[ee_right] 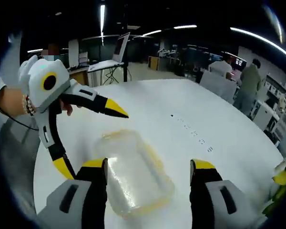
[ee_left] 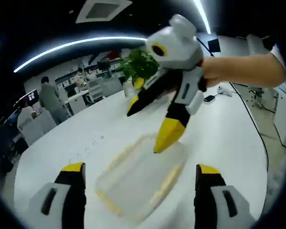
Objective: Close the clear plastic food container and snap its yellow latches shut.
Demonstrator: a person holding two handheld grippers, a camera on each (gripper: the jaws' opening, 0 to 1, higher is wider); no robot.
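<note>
The left gripper view looks forward and down over its own two jaws at a white table (ee_left: 238, 129), from close above it, with the clear container (ee_left: 140, 181) lying between the jaws near the bottom of the picture. It faces the right gripper (ee_left: 144, 126), which comes in from the upper right, and behind that a plant (ee_left: 142, 64) and office desks. The right gripper view looks from the opposite side, also close and angled down, facing the left gripper (ee_right: 88, 143) at its left edge. Both views share the container (ee_right: 133, 174) and the tabletop (ee_right: 214, 119) around it, seen from opposing ends.
</note>
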